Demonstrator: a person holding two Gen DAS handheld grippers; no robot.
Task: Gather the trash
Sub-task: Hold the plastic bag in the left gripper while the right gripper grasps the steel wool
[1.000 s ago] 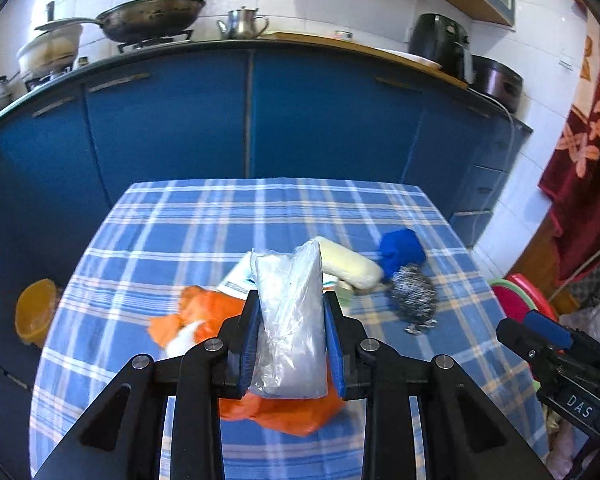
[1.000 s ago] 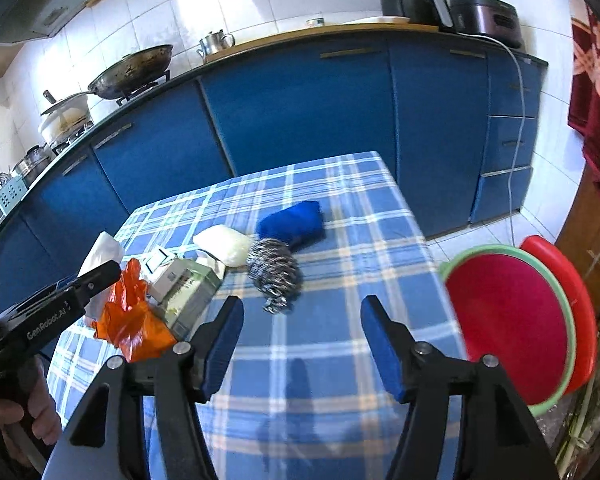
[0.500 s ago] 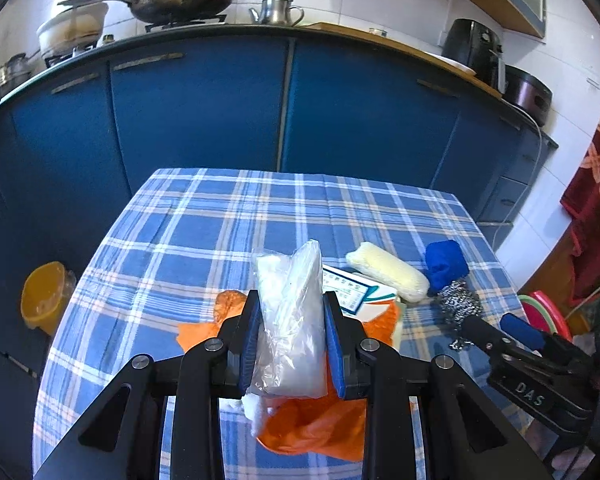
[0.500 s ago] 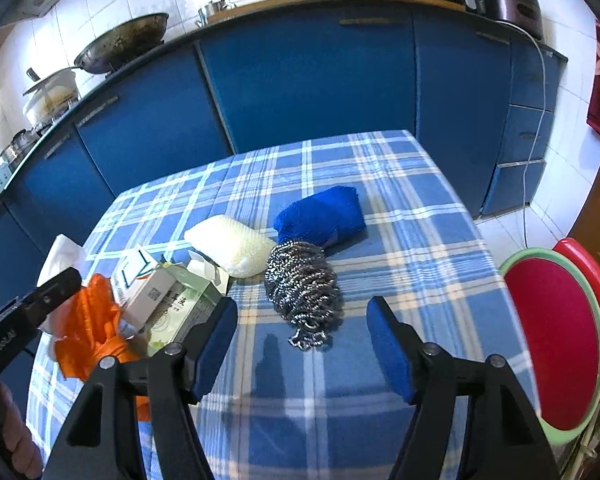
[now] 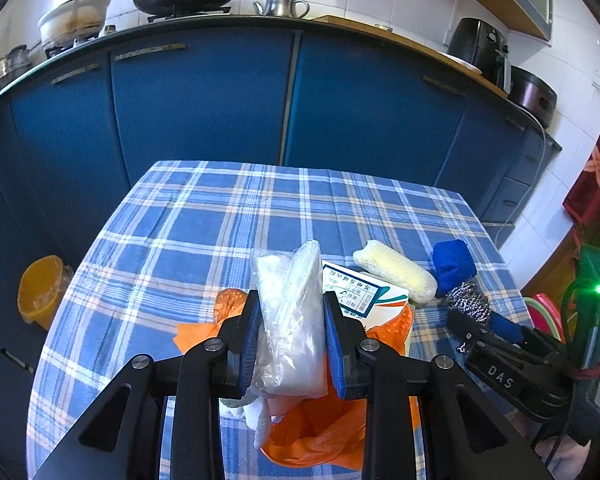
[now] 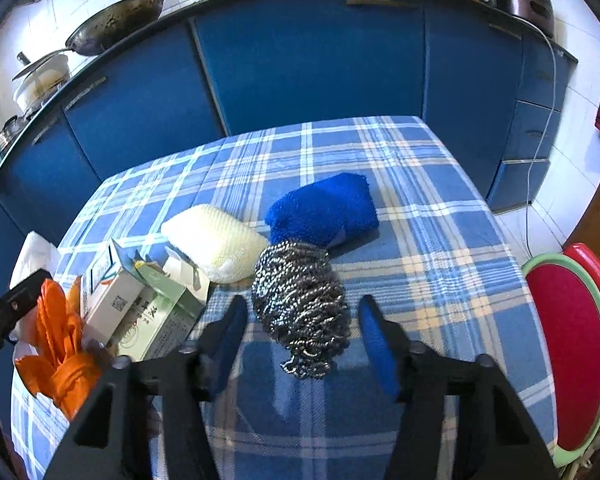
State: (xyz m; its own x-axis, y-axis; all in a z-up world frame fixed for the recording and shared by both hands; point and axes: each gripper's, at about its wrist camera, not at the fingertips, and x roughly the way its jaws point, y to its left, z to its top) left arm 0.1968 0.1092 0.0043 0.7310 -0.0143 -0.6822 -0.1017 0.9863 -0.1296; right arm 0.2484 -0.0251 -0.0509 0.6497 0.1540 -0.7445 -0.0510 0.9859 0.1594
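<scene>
My left gripper (image 5: pixel 290 340) is shut on a clear plastic bag (image 5: pixel 290 320) and holds it over an open orange bag (image 5: pixel 320 428) on the checked table. My right gripper (image 6: pixel 304 344) is open, its fingers on either side of a steel wool scrubber (image 6: pixel 300 304). Beyond the scrubber lie a blue cloth (image 6: pixel 324 210) and a pale yellow sponge (image 6: pixel 216 244). Two small cartons, one white (image 6: pixel 108 300) and one green (image 6: pixel 160 316), lie at the left, next to the orange bag (image 6: pixel 56 356). The right gripper also shows in the left wrist view (image 5: pixel 496 360).
The table with the blue checked cloth (image 5: pixel 228 220) stands before blue kitchen cabinets (image 5: pixel 204 96). An orange bin (image 5: pixel 42 290) sits on the floor at the left. A red and green stool (image 6: pixel 568 348) stands off the table's right edge.
My right gripper has moved forward and down until its fingers flank the steel wool scrubber. My left gripper still holds the clear bag, now over the orange bag.
</scene>
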